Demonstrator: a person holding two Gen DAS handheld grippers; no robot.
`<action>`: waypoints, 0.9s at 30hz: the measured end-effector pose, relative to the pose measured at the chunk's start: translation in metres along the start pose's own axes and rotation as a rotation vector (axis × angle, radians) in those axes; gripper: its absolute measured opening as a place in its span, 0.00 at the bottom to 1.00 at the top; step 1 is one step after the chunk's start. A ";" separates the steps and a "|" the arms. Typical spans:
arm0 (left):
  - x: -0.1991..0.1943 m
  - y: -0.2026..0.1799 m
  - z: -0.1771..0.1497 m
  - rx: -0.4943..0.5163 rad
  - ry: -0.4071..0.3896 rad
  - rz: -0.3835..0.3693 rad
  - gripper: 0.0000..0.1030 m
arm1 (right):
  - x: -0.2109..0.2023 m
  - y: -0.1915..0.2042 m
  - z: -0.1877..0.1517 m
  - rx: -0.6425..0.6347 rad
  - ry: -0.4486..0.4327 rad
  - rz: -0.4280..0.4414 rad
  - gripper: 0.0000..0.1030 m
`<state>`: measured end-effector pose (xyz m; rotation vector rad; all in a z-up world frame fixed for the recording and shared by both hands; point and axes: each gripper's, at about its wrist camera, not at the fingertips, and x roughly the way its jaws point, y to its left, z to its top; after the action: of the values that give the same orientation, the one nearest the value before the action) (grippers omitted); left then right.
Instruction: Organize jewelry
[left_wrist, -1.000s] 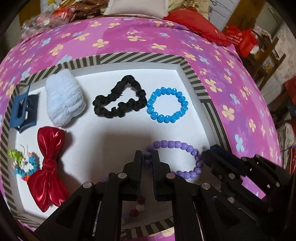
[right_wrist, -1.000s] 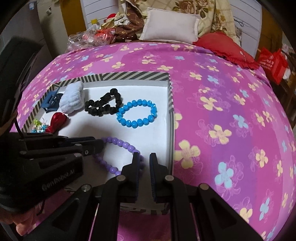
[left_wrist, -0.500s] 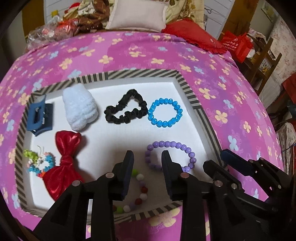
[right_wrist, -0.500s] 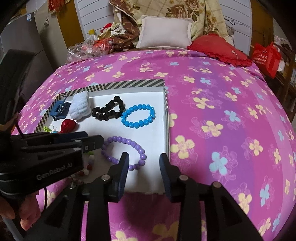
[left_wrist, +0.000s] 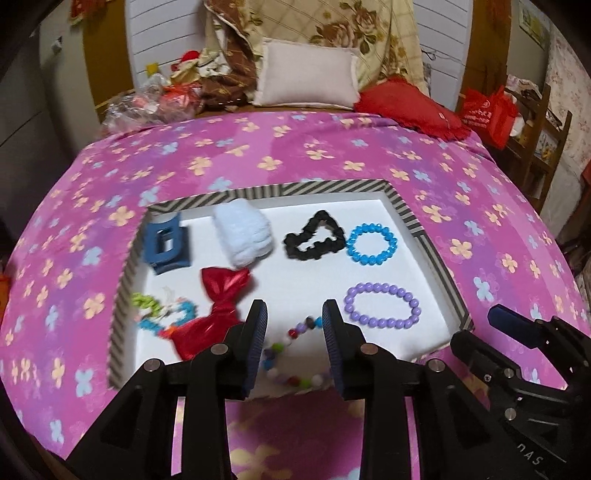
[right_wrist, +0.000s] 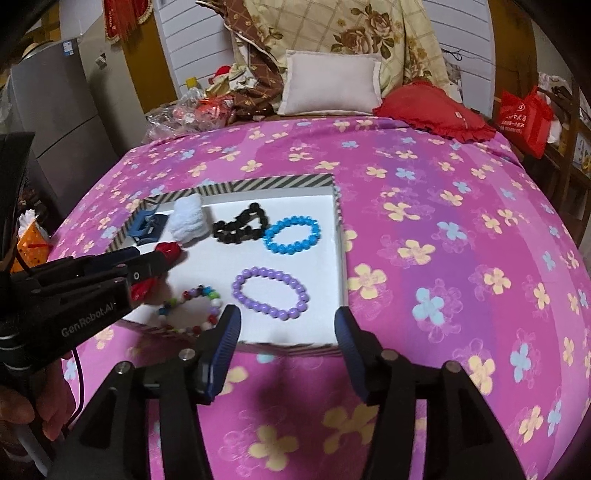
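Left wrist view shows both tongs, shut on the purple bracelet (left_wrist: 382, 306) a second ago, now pulled back and spread wide, left gripper (left_wrist: 294, 325) and right gripper (right_wrist: 286, 328) empty, leaving it rounded out at lower right in the striped tray (left_wrist: 328, 186), apparently finished.

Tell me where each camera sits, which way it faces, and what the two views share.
Left wrist: on the left gripper, open, facing up the bed over the striped tray; the right gripper shows at right.
Right wrist: on the right gripper, open, facing likewise; the left gripper and a hand show at left.
Shared: tray, purple bracelet.
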<state>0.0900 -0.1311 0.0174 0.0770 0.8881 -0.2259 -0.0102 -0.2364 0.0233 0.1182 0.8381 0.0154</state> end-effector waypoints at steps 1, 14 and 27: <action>-0.004 0.004 -0.003 -0.006 -0.006 0.010 0.27 | -0.002 0.003 -0.002 -0.005 -0.002 0.002 0.54; -0.049 0.049 -0.033 -0.077 -0.074 0.118 0.27 | -0.027 0.045 -0.014 0.035 -0.092 0.039 0.78; -0.071 0.063 -0.053 -0.093 -0.126 0.163 0.27 | -0.037 0.058 -0.020 0.050 -0.111 0.044 0.87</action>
<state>0.0211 -0.0499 0.0371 0.0476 0.7615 -0.0363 -0.0474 -0.1791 0.0438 0.1825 0.7255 0.0288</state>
